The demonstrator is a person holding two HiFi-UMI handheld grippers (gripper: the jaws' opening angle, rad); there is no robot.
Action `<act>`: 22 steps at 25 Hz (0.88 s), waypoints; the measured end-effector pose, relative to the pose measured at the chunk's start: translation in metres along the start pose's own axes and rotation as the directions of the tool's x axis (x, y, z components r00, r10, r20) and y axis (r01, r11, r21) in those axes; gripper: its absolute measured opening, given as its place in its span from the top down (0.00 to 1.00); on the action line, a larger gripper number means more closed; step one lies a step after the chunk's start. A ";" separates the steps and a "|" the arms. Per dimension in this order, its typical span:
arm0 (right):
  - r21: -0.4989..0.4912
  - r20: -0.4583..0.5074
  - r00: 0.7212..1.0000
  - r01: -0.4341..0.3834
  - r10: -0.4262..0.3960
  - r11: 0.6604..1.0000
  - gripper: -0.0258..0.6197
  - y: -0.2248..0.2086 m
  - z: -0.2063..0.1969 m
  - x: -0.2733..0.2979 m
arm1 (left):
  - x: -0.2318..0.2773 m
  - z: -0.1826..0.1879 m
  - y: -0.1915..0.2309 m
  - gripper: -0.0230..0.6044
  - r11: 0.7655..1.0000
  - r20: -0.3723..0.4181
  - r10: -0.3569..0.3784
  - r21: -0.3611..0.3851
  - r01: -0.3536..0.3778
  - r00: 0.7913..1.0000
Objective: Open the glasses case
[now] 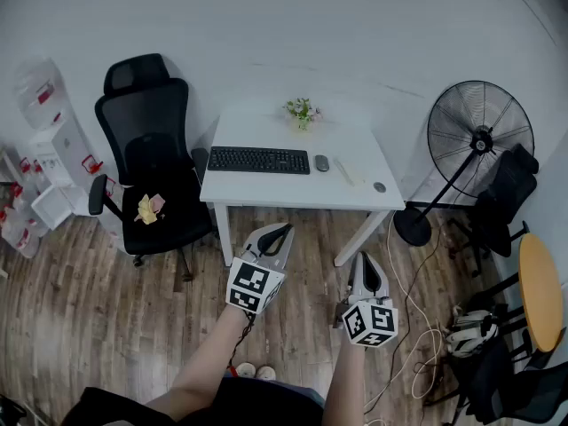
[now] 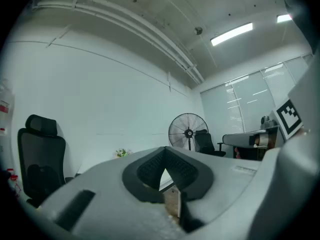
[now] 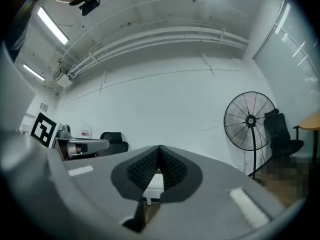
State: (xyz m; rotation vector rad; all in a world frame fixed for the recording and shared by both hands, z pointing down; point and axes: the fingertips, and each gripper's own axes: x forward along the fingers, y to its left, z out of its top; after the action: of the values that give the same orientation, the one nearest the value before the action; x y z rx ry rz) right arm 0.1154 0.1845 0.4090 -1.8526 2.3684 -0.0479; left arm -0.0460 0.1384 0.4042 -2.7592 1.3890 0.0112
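The left gripper and right gripper are held clenched, empty, short of the white counter.

Bright even light, ceiling strip lights glaring overhead, soft shadow under the worktop, heavy fisheye bending, dark vignetted corners, blurred close foreground.
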 end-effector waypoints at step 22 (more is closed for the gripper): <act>0.011 0.007 0.999 -0.034 0.034 0.999 0.94 0.003 -0.003 -0.007 | -0.003 -0.012 -0.012 0.95 1.000 -0.037 0.008 -0.004 -0.008 0.999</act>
State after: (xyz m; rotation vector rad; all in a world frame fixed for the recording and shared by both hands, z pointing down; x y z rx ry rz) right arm 0.1136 0.1922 0.4122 -1.8048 2.3898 -0.0509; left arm -0.0385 0.1476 0.4171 -2.7710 1.4105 -0.0364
